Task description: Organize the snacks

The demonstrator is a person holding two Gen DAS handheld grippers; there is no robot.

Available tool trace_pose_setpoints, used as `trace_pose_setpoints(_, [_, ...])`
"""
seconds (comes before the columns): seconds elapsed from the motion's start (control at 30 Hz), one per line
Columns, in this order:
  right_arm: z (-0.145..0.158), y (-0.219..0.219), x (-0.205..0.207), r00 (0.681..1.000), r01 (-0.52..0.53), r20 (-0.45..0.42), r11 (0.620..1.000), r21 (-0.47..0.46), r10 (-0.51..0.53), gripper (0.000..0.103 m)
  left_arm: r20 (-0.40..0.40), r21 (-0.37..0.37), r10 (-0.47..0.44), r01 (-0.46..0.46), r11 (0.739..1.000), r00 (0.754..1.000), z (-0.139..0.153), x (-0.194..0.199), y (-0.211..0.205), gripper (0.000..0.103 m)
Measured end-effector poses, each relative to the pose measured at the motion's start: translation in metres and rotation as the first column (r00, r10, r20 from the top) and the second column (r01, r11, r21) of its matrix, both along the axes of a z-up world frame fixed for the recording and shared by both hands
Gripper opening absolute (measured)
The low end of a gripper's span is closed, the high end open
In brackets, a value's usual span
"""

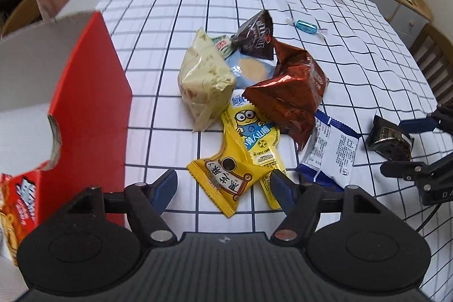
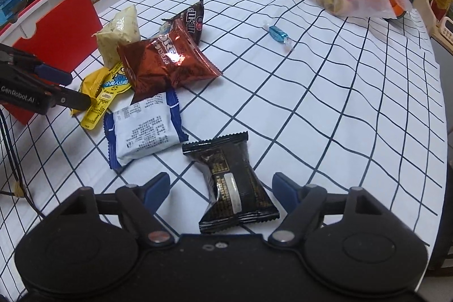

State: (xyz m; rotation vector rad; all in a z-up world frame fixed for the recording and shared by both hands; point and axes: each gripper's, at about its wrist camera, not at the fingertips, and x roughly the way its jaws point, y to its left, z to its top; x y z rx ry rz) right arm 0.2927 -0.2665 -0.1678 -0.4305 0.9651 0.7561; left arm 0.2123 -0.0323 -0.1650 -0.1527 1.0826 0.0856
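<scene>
Left wrist view: left gripper (image 1: 223, 183) open, straddling the small yellow snack packet (image 1: 229, 177) at lower centre; close squarely (red box (image 1: 87, 104) waits at left). Right wrist view: right gripper (image 2: 220, 188) open around the black snack packet (image 2: 229, 186); pinch mid-body.

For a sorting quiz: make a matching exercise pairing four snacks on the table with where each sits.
Things:
1. black packet
2. small yellow packet
3. blue wrapped candy
4. shiny red-brown bag

Places:
a. on top of the pile
b. between the left gripper's fingers
c. alone on the cloth, apart from the pile
d. between the right gripper's fingers

Pairs: 1-d, 2-b, 3-c, 4-a
</scene>
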Motion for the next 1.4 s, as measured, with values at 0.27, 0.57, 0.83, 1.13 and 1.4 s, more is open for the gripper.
trace_pose_setpoints(0.27, [-0.005,0.0,0.001,1.0,-0.004,-0.005,1.0,0.003,0.004,0.071,-0.011,-0.073,0.008,-0.008,0.997,1.0,-0.009,0.007,0.008,0.071])
trace_pose_setpoints(0.57, [-0.004,0.003,-0.001,1.0,0.009,0.029,1.0,-0.006,-0.009,0.048,-0.005,-0.056,0.016,-0.016,0.998,1.0,-0.007,0.007,0.008,0.052])
trace_pose_setpoints(0.83, [0.0,0.002,-0.01,0.998,0.056,0.029,0.998,0.011,-0.057,0.031,0.002,-0.073,0.009,-0.009,0.997,1.0,-0.006,0.006,0.008,0.032])
trace_pose_setpoints(1.13, [0.012,0.0,-0.039,0.997,0.079,0.015,0.996,0.041,-0.079,0.03,0.01,-0.065,0.005,-0.005,0.998,1.0,-0.003,-0.002,0.005,0.024])
trace_pose_setpoints(1.4, [0.017,-0.001,-0.05,0.996,0.084,-0.003,0.993,0.077,-0.085,0.03,0.027,-0.052,-0.026,0.028,0.998,0.999,0.004,-0.006,0.007,0.025])
